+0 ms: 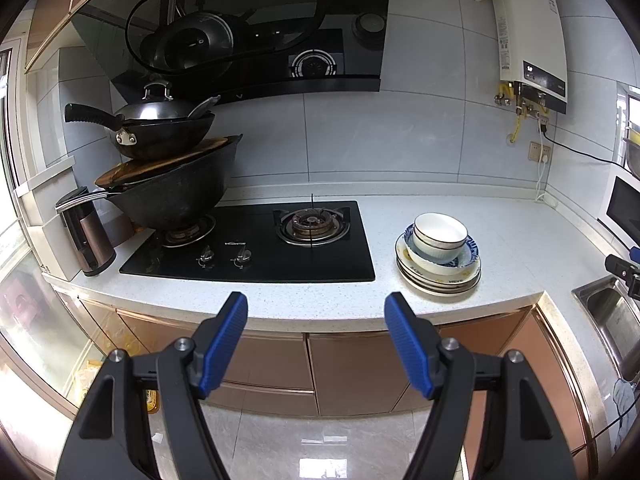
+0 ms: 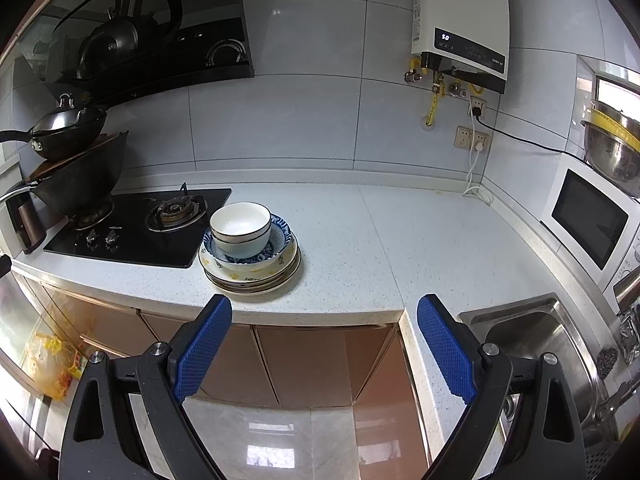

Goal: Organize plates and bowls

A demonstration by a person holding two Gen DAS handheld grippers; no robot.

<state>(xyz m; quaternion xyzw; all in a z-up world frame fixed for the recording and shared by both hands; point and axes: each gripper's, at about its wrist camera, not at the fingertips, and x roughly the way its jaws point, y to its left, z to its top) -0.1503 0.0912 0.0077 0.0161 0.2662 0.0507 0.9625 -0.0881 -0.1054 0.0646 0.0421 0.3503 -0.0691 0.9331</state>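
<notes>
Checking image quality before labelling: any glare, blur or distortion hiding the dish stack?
Left wrist: strong fisheye bending the countertop, dark corners, window glare far left; dish stack sharp. Right wrist: same bending, ceiling-light glare on the floor, bright window at right; stack clear.

lower plates (image 2: 250, 280) perhaps three, sink (image 2: 520, 332) cropped

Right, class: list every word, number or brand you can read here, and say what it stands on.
"50": display of the water heater.
"HEYE": rim of the yellow-flowered plate.
Brand on the hob: too small to read.
Labels on the water heater's side and panel: too blurred to read.
</notes>
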